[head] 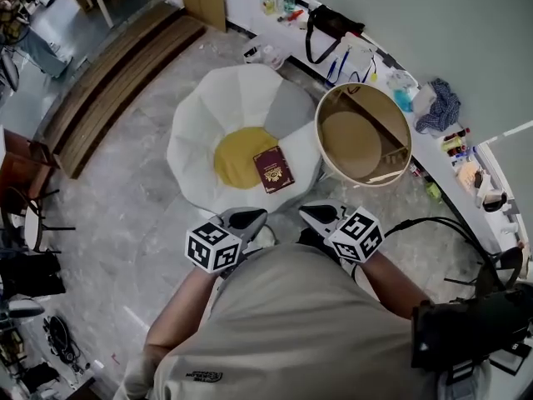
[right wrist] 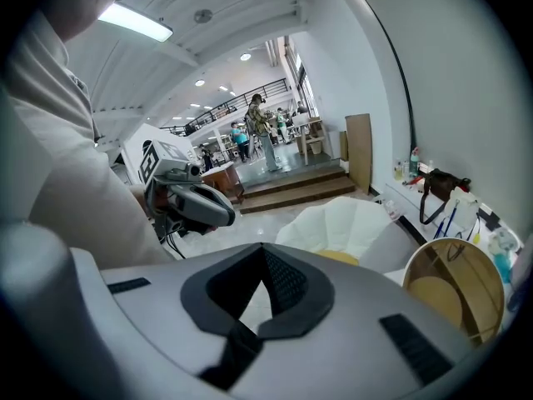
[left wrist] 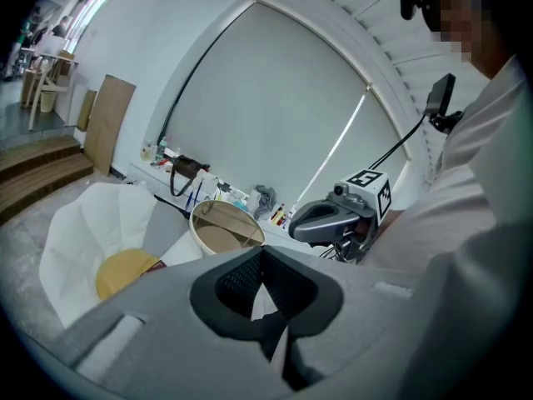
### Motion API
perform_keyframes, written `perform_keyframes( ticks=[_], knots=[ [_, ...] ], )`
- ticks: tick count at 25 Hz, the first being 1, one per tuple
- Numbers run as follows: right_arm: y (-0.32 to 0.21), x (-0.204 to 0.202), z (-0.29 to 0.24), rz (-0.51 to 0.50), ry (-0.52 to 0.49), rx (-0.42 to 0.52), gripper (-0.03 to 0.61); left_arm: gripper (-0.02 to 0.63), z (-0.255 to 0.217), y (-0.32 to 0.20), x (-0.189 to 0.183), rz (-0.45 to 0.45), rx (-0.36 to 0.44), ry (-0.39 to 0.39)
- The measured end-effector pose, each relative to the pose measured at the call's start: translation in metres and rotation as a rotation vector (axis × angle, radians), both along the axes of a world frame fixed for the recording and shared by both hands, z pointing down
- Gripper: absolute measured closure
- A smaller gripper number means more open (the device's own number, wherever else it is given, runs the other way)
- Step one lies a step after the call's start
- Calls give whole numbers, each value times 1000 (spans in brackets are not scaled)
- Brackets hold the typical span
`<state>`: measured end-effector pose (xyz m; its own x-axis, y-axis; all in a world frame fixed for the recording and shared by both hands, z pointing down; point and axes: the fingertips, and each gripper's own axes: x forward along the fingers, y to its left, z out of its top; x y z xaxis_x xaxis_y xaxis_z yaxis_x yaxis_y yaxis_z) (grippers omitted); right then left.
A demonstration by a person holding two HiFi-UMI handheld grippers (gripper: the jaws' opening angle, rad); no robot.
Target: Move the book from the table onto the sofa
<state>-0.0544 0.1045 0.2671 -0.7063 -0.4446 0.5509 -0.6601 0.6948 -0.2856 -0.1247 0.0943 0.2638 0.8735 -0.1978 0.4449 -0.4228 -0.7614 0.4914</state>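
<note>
Both left tongs (head: 247,218) and right tongs (head: 321,215) are hanging closed, empty. At twelve o'clock the book (head: 273,169), seemingly light and stiff, is lying on the sofa (head: 200,115); pinch its edge.

Book (head: 273,169) on sofa (head: 241,98) seat; round table (head: 350,144) just right of sofa.

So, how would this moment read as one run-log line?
dark red book: flat on yellow cushion of white petal-shaped sofa | left gripper: jaws shut, empty | right gripper: jaws shut, empty
</note>
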Motion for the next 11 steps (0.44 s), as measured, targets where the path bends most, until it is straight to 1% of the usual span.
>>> perform_keyframes(
  ticks=[6, 11],
  knots=[
    [6, 0, 3, 31, 9, -8, 566, 606, 2, 4, 1, 31, 2, 4],
    [7, -1, 9, 19, 17, -23, 566, 606, 3, -1, 2, 14, -19, 29]
  ],
)
